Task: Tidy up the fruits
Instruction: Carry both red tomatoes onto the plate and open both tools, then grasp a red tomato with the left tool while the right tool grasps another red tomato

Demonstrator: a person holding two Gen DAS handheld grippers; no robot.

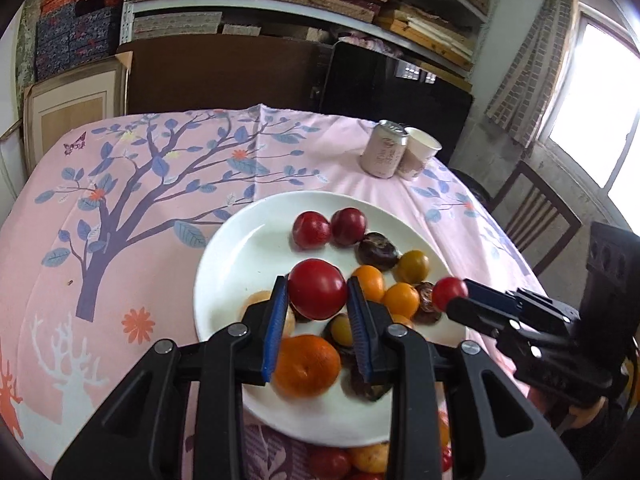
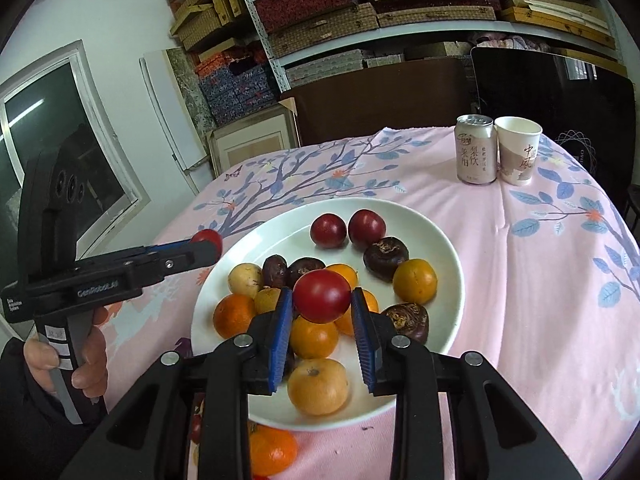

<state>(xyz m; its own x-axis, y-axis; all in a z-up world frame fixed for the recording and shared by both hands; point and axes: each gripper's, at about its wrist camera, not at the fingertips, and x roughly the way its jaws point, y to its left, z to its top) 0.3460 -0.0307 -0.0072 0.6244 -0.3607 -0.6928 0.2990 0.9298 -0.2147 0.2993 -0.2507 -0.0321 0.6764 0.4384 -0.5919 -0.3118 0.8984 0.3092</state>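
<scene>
Round surface (image 1: 160, 208) under a pink cloth printed with a blue tree. At its middle, a white plate (image 1: 240, 248) of fruit.

On the left, the left gripper (image 1: 317, 284), tilted down, hovering above the plate's near left side. Jaws nearly together, blue pads (image 1: 276, 320) pinching a round red fruit (image 1: 317, 290) at the tips, clear of the pile below. From the right wrist view, a hand (image 2: 80, 360) wrapped around this tool's handle.

On the right, the right gripper (image 2: 322, 292), also tilted down over the plate. Jaws spread a little wider, a second red fruit (image 2: 322, 296) caught between the pad tips, touching both sides, held above the oranges.

On the plate: two dark red plums (image 2: 329, 231) side by side at the far edge, dark brown wrinkled pieces (image 2: 386, 258) just beside them, and a cluster of oranges (image 2: 317, 386) and yellow fruit toward the near rim.

Off the near rim, on the cloth, more fruit, among it an orange (image 2: 272, 452) partly hidden by the tool.

At the far right of the surface, a drink can (image 2: 475, 148) and a paper cup (image 2: 518, 150), upright and touching, well apart from the plate.

Behind, shelves (image 2: 360, 8) stacked with flat woven boxes.
</scene>
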